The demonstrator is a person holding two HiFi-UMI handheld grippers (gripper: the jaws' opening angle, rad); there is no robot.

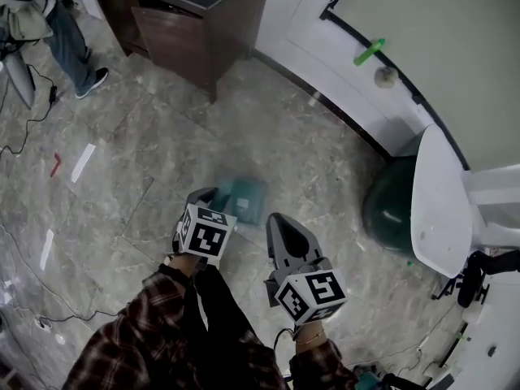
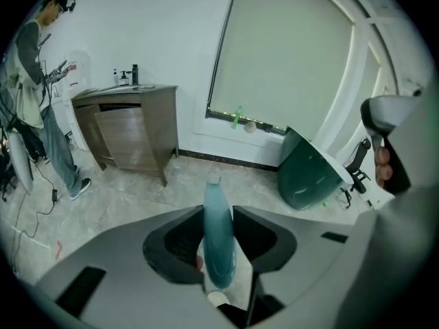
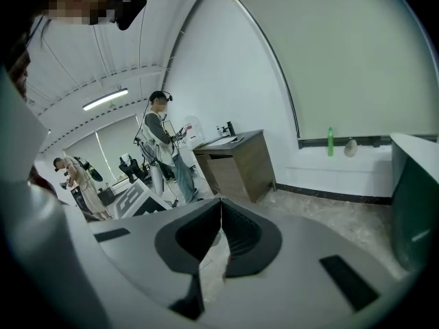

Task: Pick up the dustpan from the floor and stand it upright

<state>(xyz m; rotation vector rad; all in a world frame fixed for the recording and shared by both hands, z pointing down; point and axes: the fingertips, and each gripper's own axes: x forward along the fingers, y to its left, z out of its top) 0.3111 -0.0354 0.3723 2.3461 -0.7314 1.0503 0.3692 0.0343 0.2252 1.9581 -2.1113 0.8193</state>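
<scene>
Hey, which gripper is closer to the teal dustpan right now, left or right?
Left. The left gripper has its jaws shut on the dustpan. The right gripper is just to the dustpan's right, jaws together with nothing between them.

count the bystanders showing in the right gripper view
2: one person stands beside the brown cabinet; a second person is farther back near the left edge. Others may be hidden.
</scene>
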